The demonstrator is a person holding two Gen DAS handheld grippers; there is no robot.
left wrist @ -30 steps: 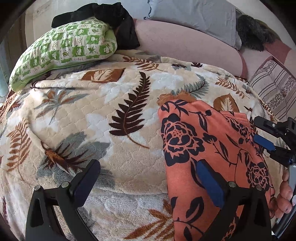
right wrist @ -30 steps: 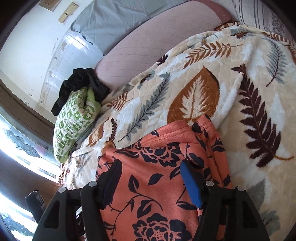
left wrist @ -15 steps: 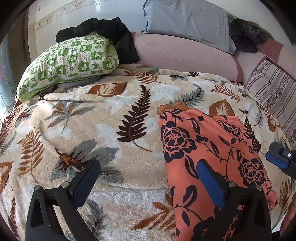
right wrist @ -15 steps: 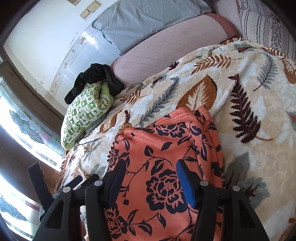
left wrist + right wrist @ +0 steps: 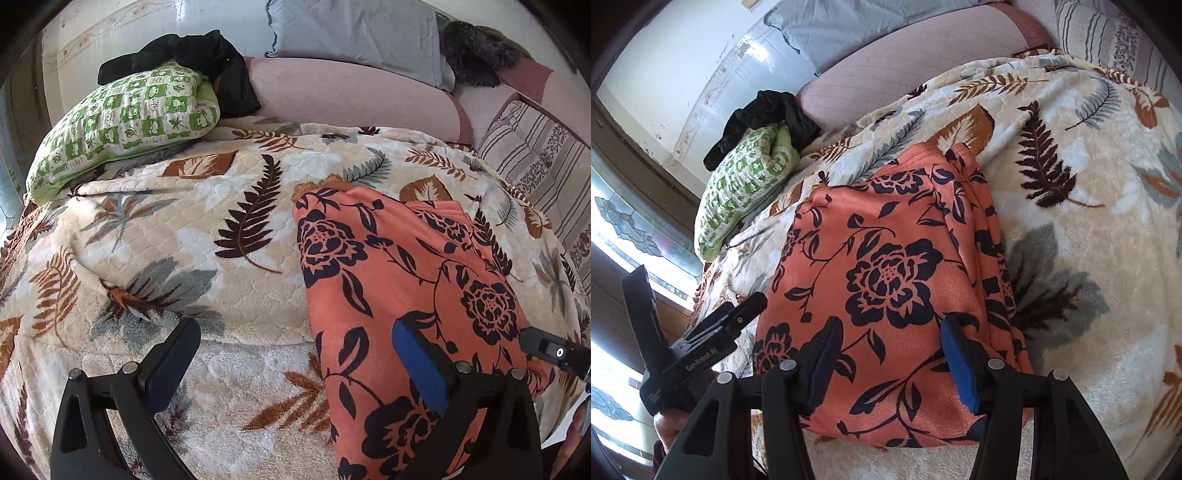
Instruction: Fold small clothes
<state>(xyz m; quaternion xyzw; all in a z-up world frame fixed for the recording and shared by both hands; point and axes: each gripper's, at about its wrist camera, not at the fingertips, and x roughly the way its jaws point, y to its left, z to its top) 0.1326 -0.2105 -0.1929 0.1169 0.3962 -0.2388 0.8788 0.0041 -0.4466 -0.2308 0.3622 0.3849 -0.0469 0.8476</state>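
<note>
Floral orange garment [image 5: 886, 280] lying folded lengthwise on leaf-print blanket [image 5: 207, 229]. Left hand-held gripper [image 5: 295, 365] and right hand-held gripper [image 5: 890, 358] both spread open, empty. Probably next: pinch near hem corners evenly, fold toward far edge.

The folded garment [image 5: 886, 273] is coral orange, printed with navy-black roses, leaves and vines. Under it, the blanket [image 5: 221, 266] is cream with white patches and fern and leaf shapes in dark brown, rust and grey. At the far left, the pillow [image 5: 125, 122] is checked green and white, with a black cloth [image 5: 207, 59] on it. The far cushion [image 5: 354, 33] is plain grey-blue, and the headboard [image 5: 351, 99] is dusty pink.
</note>
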